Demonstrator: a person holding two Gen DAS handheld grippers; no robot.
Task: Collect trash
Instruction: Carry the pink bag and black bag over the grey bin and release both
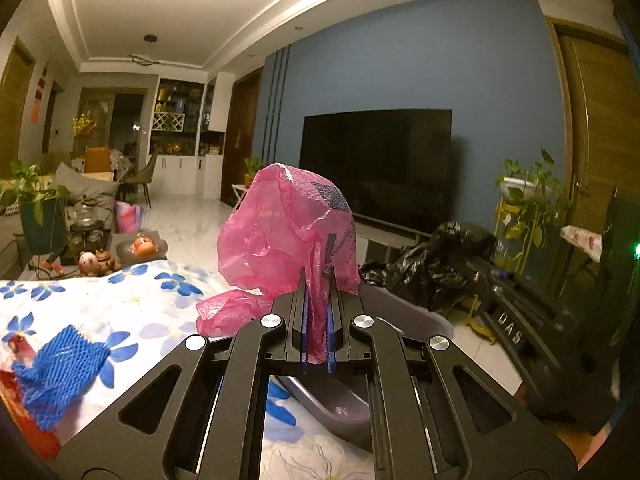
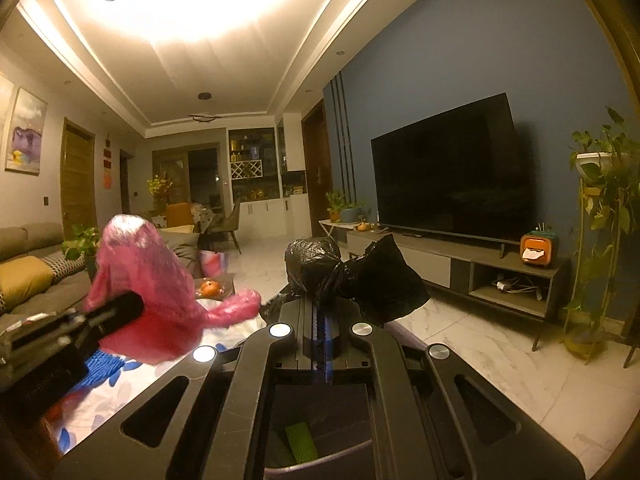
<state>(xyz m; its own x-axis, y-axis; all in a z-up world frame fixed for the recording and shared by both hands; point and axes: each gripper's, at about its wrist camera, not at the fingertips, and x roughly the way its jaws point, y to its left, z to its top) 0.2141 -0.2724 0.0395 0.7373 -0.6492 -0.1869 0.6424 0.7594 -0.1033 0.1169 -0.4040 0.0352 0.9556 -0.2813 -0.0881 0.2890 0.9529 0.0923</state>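
Left tongs clamped tight on crumpled pink plastic bag, bag bulging up above the tips, lifted over the floral blue-and-white cloth surface. Right tongs pinched closed on black plastic trash bag, right of the pink bag. Blue foam net sleeve lies near left on the cloth. Grey plastic bin just below the left tongs. Dark flat TV far right.
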